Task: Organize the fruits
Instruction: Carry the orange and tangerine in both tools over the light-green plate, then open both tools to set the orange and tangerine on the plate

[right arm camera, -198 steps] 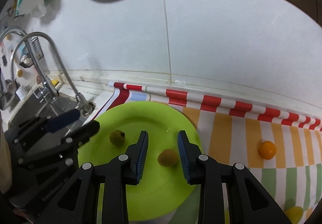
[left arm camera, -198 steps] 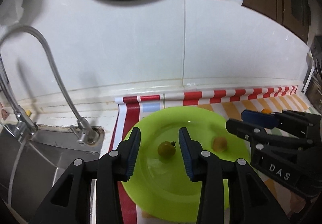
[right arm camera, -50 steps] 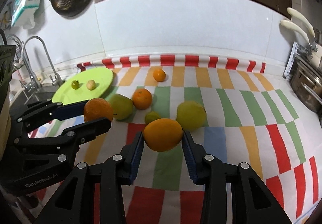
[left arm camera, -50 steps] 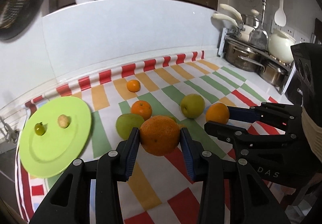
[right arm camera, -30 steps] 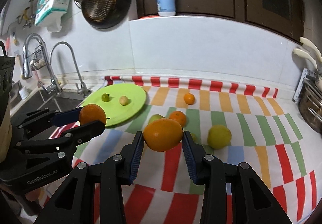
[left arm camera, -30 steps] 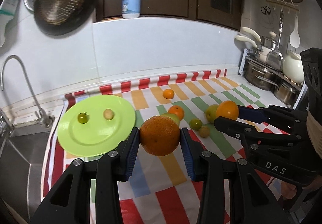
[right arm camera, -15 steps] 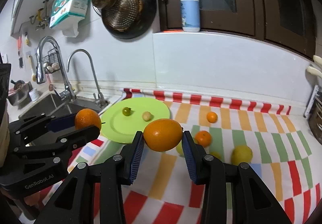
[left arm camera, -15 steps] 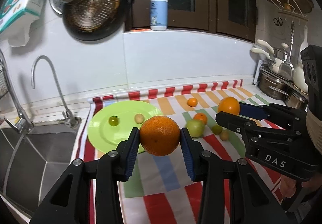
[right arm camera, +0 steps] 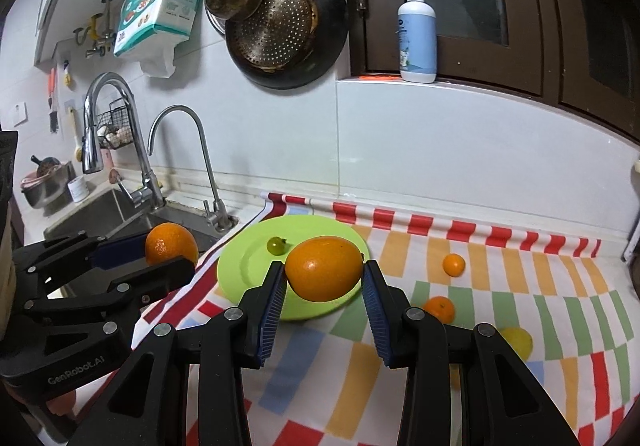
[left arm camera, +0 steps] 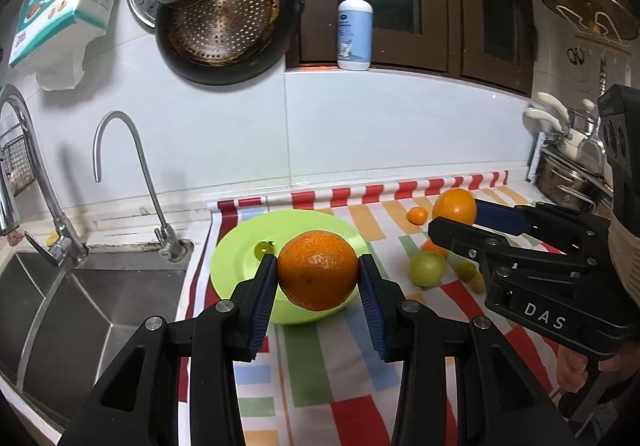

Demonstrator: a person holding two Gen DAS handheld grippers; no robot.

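Observation:
My left gripper (left arm camera: 318, 274) is shut on a large rough orange (left arm camera: 318, 269), held in the air in front of the green plate (left arm camera: 236, 266). My right gripper (right arm camera: 324, 272) is shut on a smooth oval orange (right arm camera: 325, 268), also held above the plate (right arm camera: 244, 266). Each gripper shows in the other's view: the right one with its orange (left arm camera: 455, 206), the left one with its orange (right arm camera: 171, 244). A small green fruit (right arm camera: 275, 245) lies on the plate. Small oranges (right arm camera: 453, 264), (right arm camera: 439, 308), a yellow fruit (right arm camera: 517, 340) and a green apple (left arm camera: 426, 267) lie on the striped cloth.
A steel sink (left arm camera: 68, 306) with two taps (left arm camera: 120, 173) lies left of the cloth. Pans (left arm camera: 224, 17) hang on the white wall, and a soap bottle (left arm camera: 355, 31) stands on the ledge. Pots (left arm camera: 568, 173) stand at the far right.
Both grippers have risen and drawn back toward the sink side with their oranges still held. The plate and the loose fruits now look smaller and farther away.

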